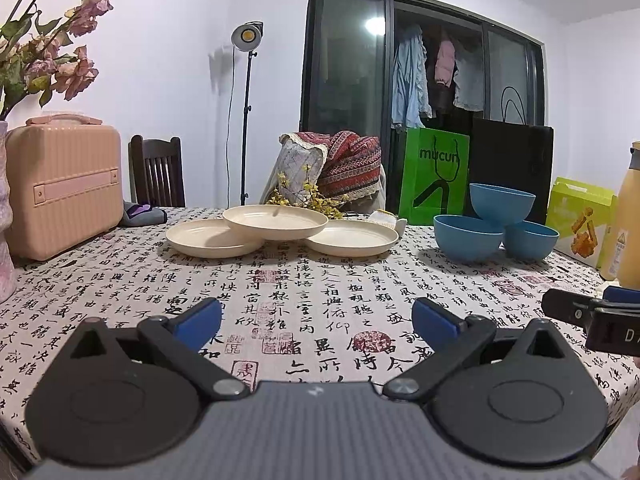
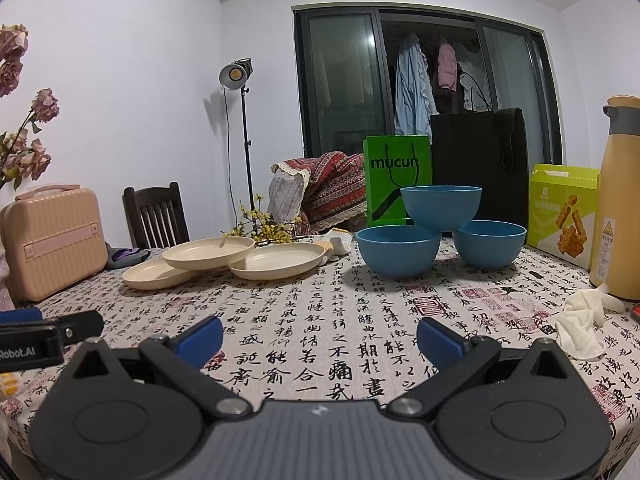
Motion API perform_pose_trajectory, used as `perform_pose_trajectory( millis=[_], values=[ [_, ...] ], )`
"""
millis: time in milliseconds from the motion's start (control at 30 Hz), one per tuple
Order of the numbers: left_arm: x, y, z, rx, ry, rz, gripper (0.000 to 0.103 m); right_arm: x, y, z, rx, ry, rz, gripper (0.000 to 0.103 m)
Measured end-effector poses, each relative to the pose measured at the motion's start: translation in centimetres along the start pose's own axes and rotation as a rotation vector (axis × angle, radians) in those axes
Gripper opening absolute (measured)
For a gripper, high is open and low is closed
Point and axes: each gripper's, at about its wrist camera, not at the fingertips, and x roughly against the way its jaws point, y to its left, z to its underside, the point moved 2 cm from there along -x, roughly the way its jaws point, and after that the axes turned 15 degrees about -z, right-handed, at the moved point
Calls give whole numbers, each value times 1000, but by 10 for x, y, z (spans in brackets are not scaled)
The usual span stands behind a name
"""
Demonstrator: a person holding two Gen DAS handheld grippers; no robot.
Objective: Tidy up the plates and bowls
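Note:
Three cream plates lie on the table: a left plate (image 1: 212,239), a right plate (image 1: 352,237), and a top plate (image 1: 275,221) resting across both. Three blue bowls stand to their right: a front-left bowl (image 2: 398,251), a right bowl (image 2: 489,244), and a top bowl (image 2: 441,203) perched on both. My left gripper (image 1: 316,322) is open and empty, low over the tablecloth, well short of the plates. My right gripper (image 2: 320,338) is open and empty, short of the bowls. Each gripper shows at the edge of the other's view.
A pink case (image 1: 64,184) stands at the left and a flower vase beside it. A green bag (image 1: 436,176), black bag (image 1: 512,168), snack box (image 2: 562,212) and yellow bottle (image 2: 618,200) line the back right. A white cloth (image 2: 584,320) lies at right.

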Motion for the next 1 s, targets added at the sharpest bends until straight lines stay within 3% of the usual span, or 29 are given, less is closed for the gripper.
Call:
perform_pose_trajectory(
  millis=[1000],
  values=[
    [1,2,4,2,1,-3,103,-3,-2,4,4,8,1,103]
  ],
)
